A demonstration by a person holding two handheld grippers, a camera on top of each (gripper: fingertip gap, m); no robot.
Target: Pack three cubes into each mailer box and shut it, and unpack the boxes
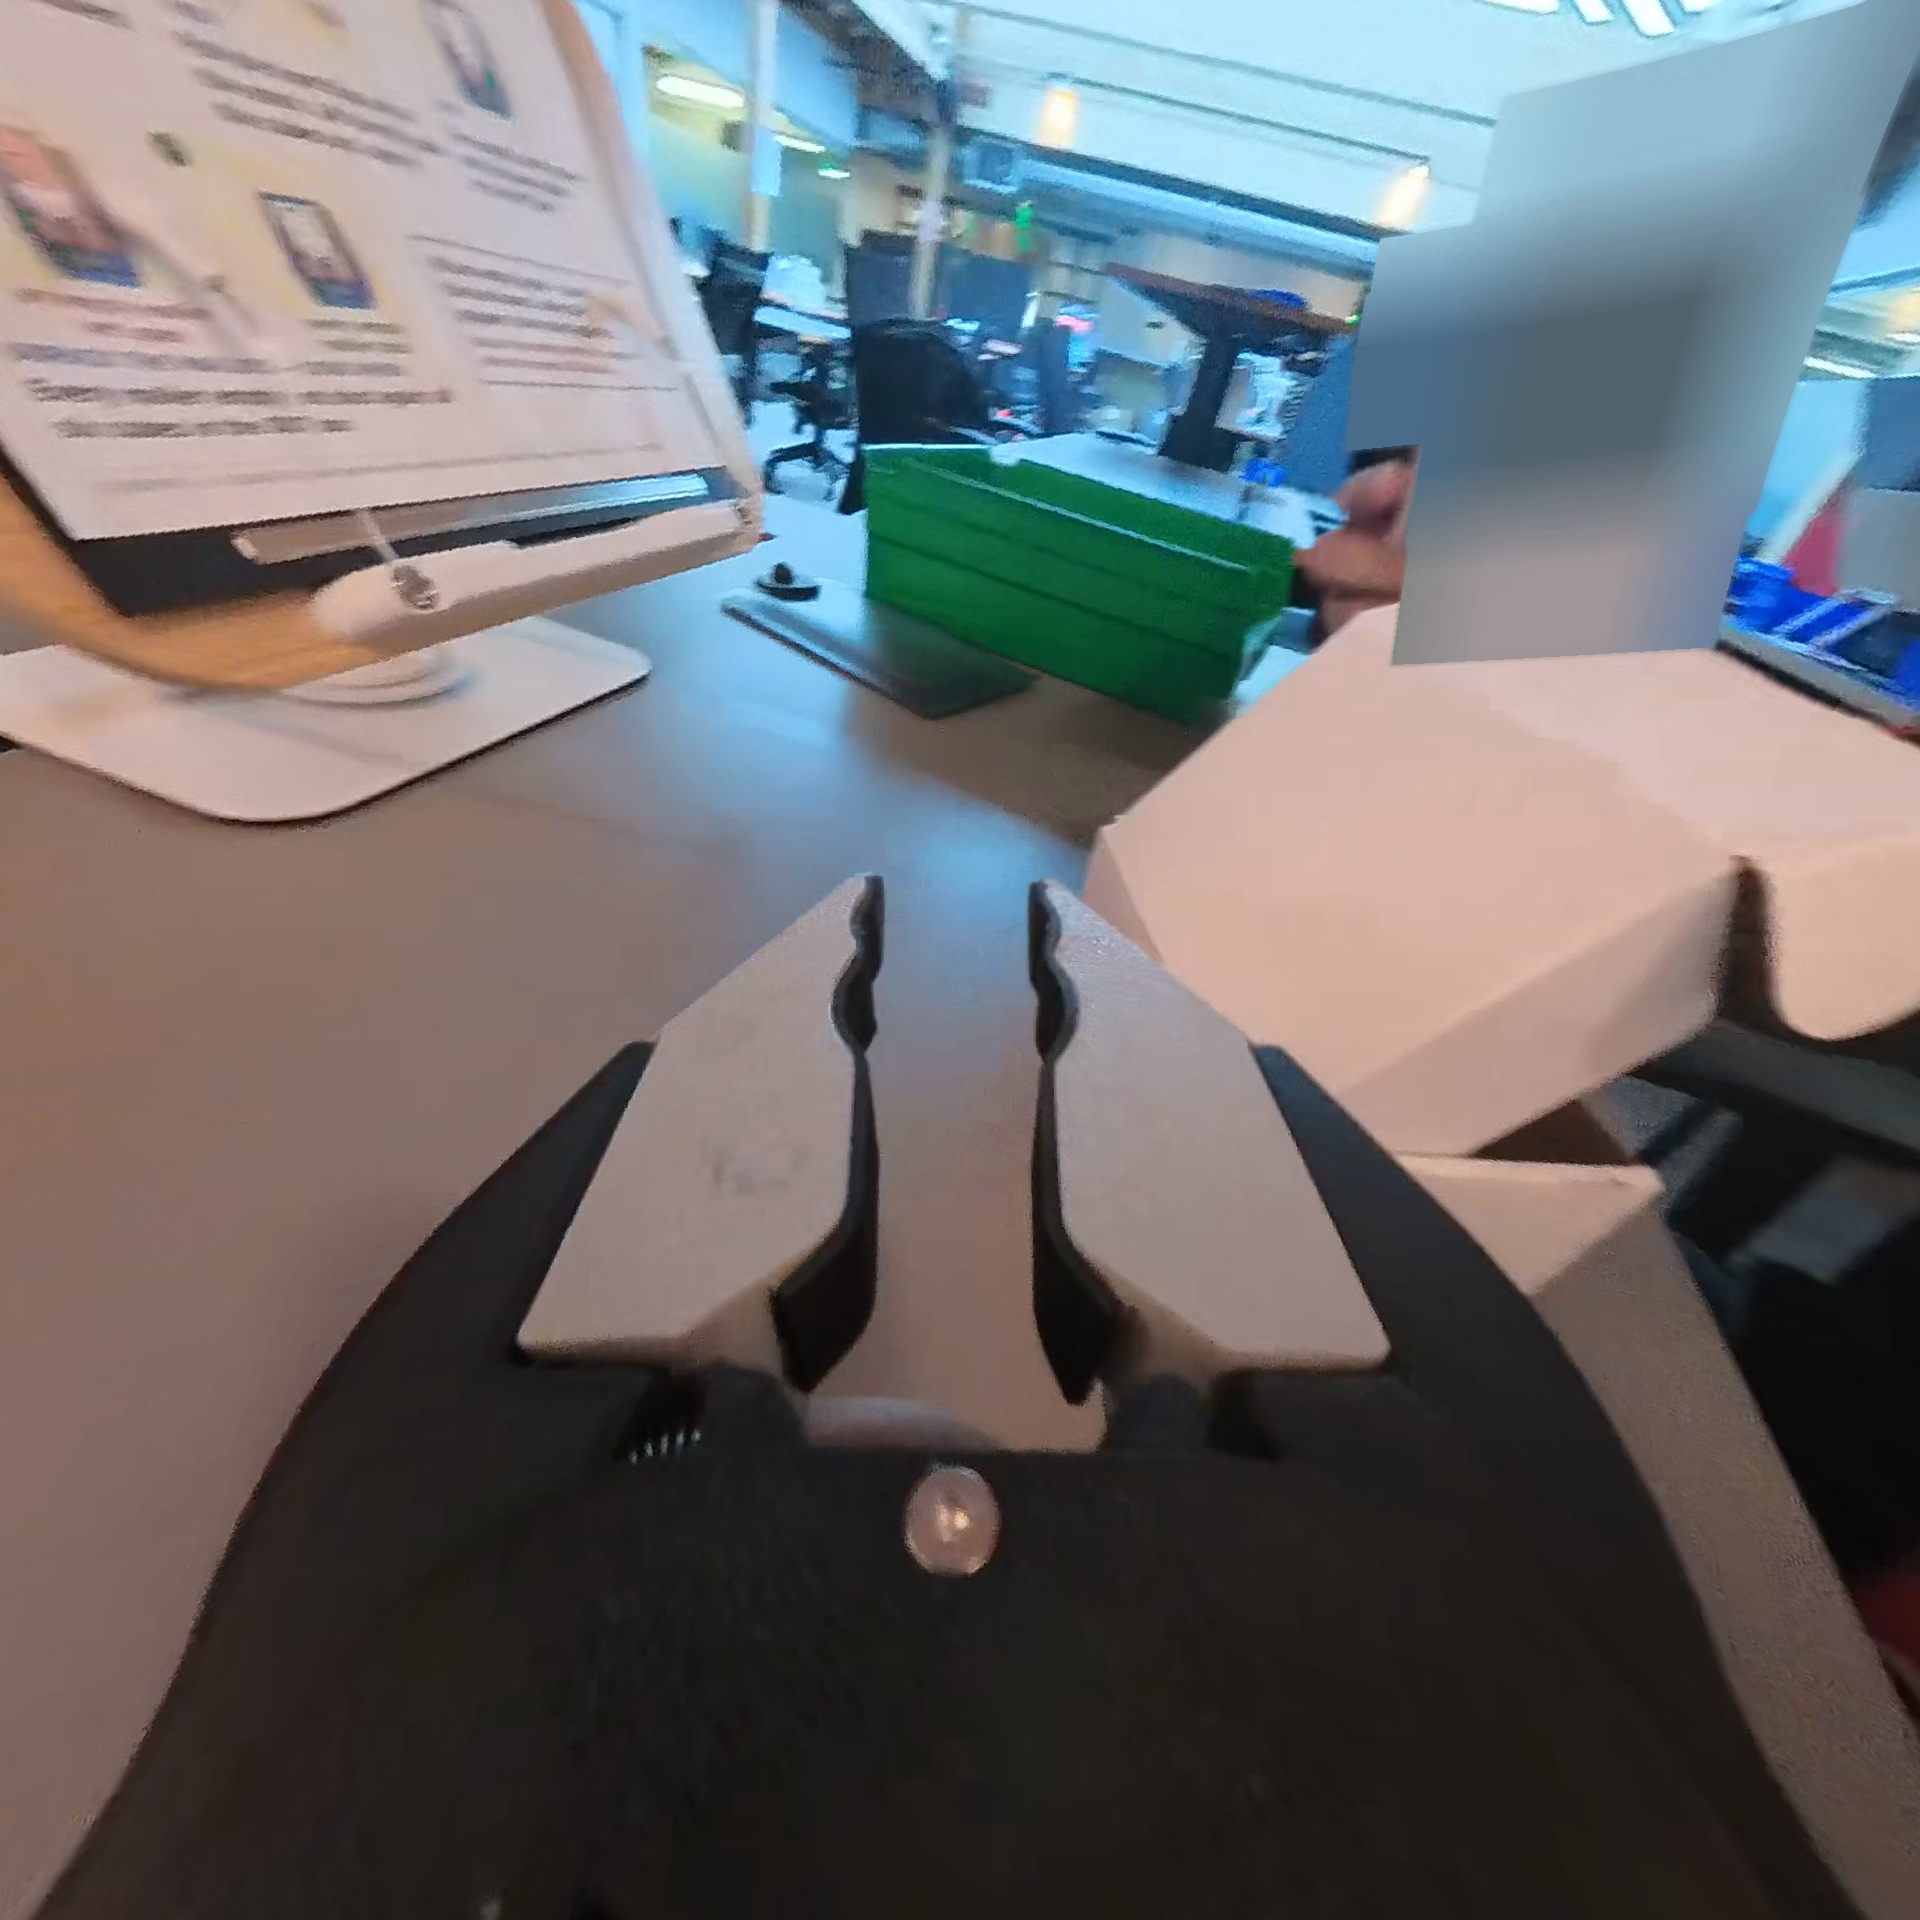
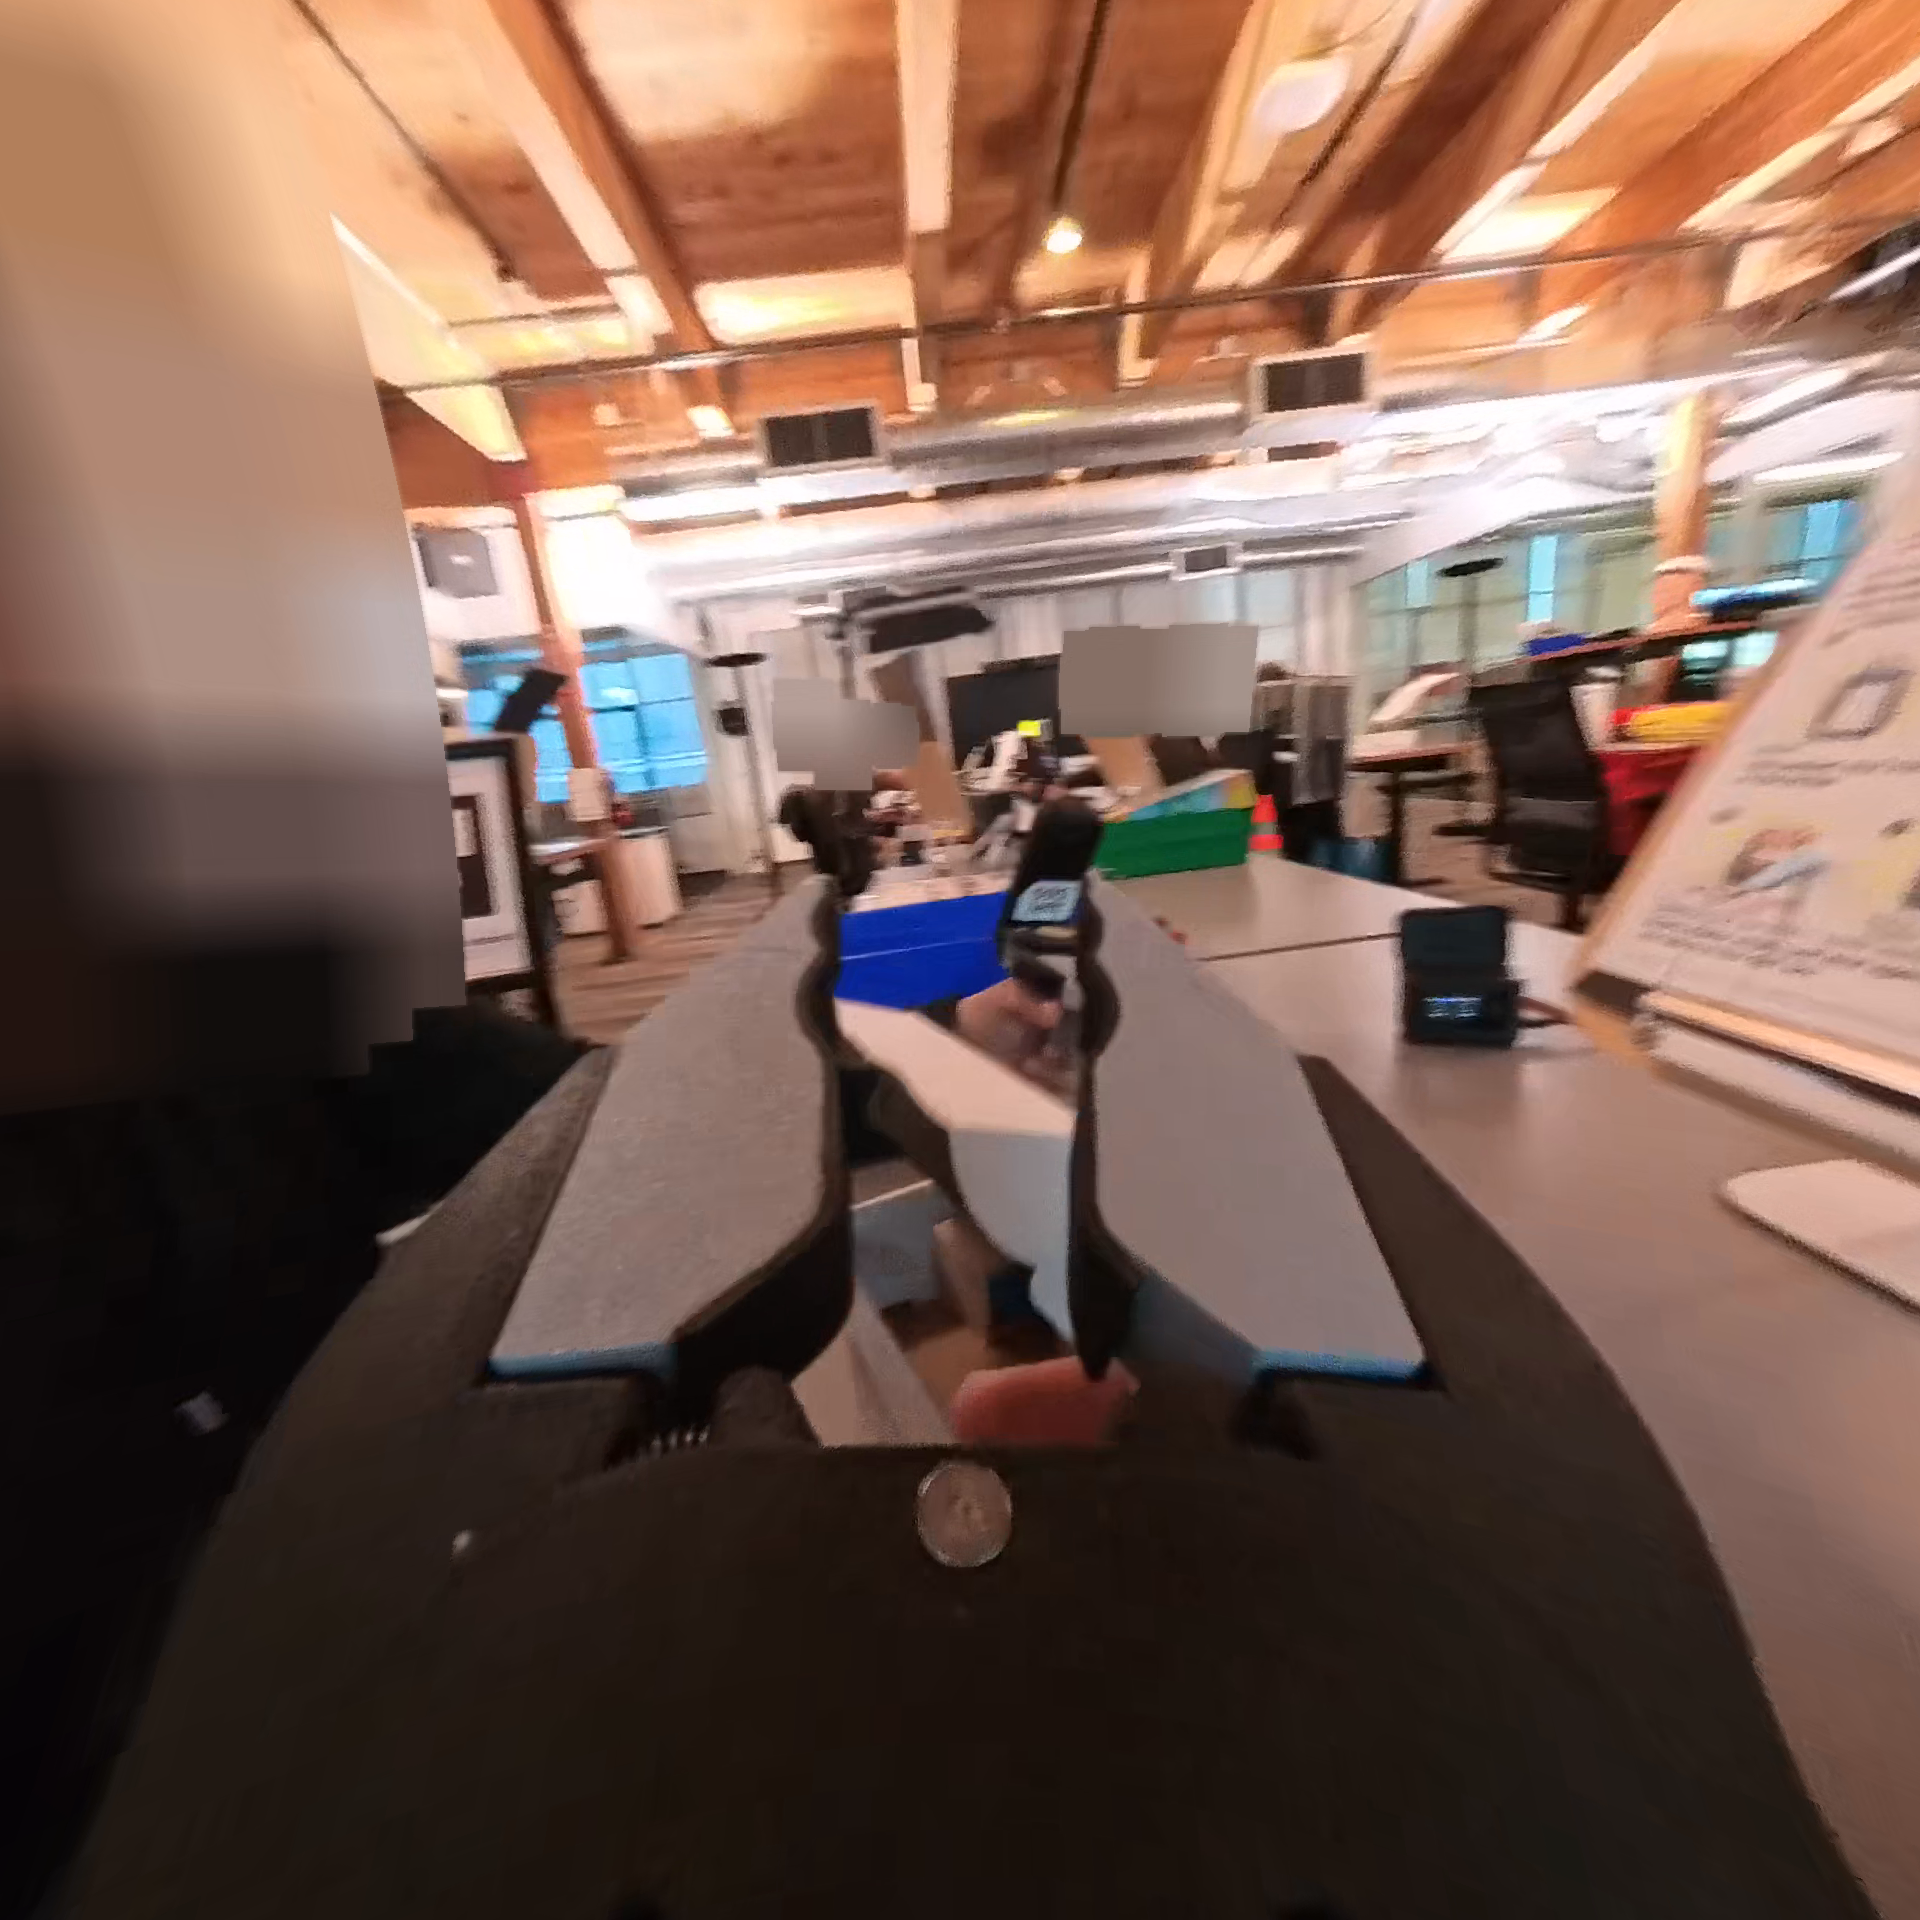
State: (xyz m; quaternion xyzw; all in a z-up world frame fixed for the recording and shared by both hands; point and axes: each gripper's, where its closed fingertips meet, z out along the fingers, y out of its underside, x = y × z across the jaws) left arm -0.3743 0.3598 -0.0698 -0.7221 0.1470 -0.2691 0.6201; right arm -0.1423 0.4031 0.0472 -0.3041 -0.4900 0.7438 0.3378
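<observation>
Mailer box [image 1: 1455, 883] right of left hand-held gripper [image 1: 954, 904]

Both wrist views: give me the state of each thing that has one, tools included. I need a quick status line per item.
Left tool: open, empty, above the table.
Right tool: open, nothing gripped.
White mailer box: lid flap raised, not shut; contents hidden.
Green bins: stacked on the table.
Instruction sheet on stand: propped, tilted back.
Small black device: display lit.

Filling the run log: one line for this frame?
left gripper: open, empty, over table | right gripper: open, empty | white mailer box: right of left gripper, untouched
</observation>
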